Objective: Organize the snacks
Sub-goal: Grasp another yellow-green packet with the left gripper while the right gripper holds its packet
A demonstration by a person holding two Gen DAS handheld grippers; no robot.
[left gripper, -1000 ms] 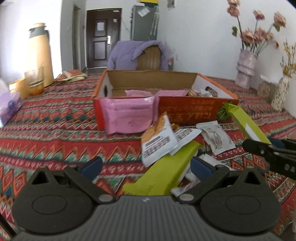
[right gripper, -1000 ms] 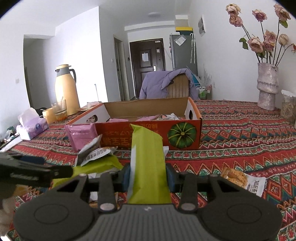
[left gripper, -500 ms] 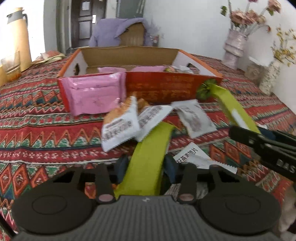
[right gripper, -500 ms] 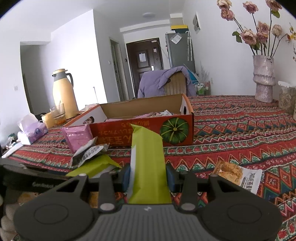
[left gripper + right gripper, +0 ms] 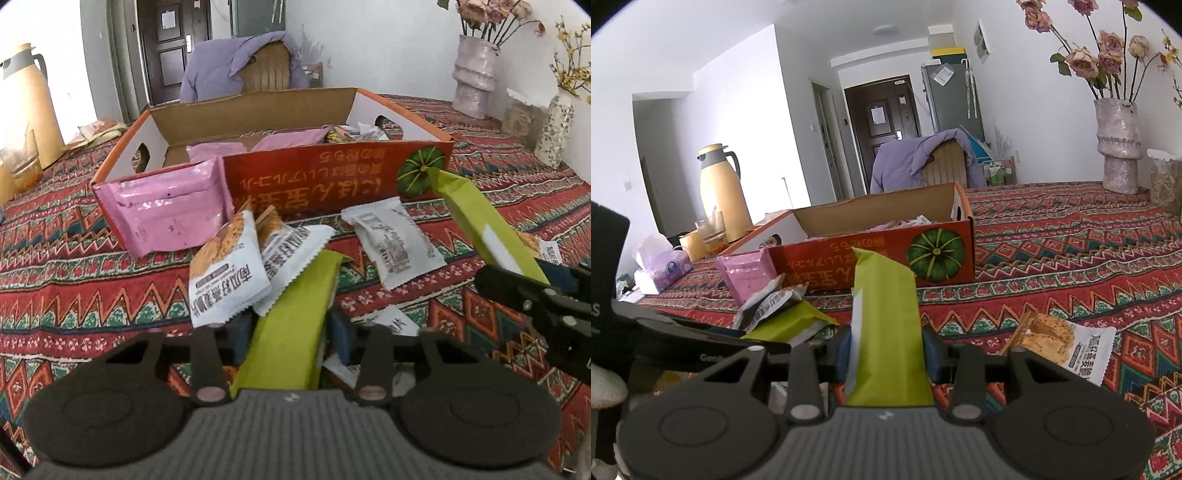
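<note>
The right hand-held gripper (image 5: 532, 291) runs off the frame at three o'clock. White packets (image 5: 395, 321) lie half hidden under the green wrapper (image 5: 295, 317). The box's (image 5: 332, 184) print blurs.

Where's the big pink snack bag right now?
In the left wrist view the pink bag stands left of centre, leaning against the front left corner of the cardboard box, just behind the white snack packets.
</note>
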